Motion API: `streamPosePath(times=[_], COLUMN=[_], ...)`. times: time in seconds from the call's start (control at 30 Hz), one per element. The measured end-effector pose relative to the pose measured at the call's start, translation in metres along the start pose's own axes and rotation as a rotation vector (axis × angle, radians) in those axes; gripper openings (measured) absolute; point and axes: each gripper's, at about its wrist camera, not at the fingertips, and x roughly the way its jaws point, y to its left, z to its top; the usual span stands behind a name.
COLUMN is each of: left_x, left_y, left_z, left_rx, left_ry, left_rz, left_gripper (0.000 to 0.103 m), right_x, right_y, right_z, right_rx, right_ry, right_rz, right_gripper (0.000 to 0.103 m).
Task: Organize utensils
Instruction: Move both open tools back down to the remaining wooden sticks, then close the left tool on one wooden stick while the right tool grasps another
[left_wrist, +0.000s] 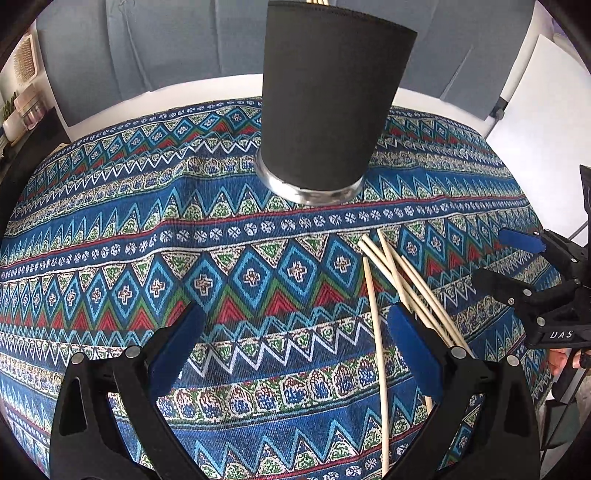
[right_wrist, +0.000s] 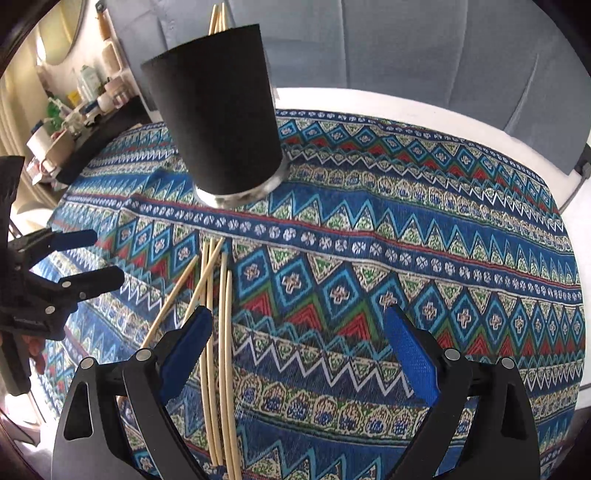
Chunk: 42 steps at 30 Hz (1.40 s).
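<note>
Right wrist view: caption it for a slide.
Open right gripper above patterned cloth, loose chopsticks before black cup.

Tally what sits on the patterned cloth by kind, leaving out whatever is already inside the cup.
Loose wooden sticks: 6
Black cup: 1
Total: 7
Sticks standing in the cup are not counted, since only their tips show.

Black cup (left_wrist: 325, 107) upright, chopsticks (left_wrist: 402, 284) loose, claw (left_wrist: 295, 350) spread
</note>
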Motion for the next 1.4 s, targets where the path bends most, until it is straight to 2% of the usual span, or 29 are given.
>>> streamPosePath(times=[0.27, 0.4, 0.6, 0.8, 0.9, 1.1, 1.4], left_x=[0.009, 0.014, 0.025, 0.024, 0.028, 0.028, 0.035], left_y=[-0.012, -0.016, -0.02, -0.02, -0.026, -0.023, -0.025], left_z=[-0.02, -0.027, -0.033, -0.032, -0.03, -0.032, -0.019], left_rx=[0.016, 0.02, 0.028, 0.032, 0.051, 0.048, 0.044], left_ry=[0.053, 0.081, 0.123, 0.121, 0.124, 0.118, 0.204], left_rz=[0.022, 0.046, 0.071, 0.079, 0.104, 0.1, 0.107], left_gripper=[0.097, 0.097, 0.097, 0.098, 0.099, 0.099, 0.099], right_x=[0.012, 0.016, 0.018, 0.018, 0.018, 0.026, 0.033], right_y=[0.019, 0.019, 0.018, 0.018, 0.021, 0.015, 0.013], right_z=[-0.025, -0.027, -0.03, -0.034, -0.035, -0.037, -0.029], right_rx=[-0.079, -0.076, -0.075, -0.077, -0.091, -0.045, -0.035], right_ry=[0.048, 0.08, 0.082, 0.102, 0.097, 0.146, 0.186], right_rz=[-0.054, -0.069, -0.107, -0.074, -0.108, -0.078, -0.072], right_gripper=[0.089, 0.089, 0.091, 0.091, 0.094, 0.095, 0.096])
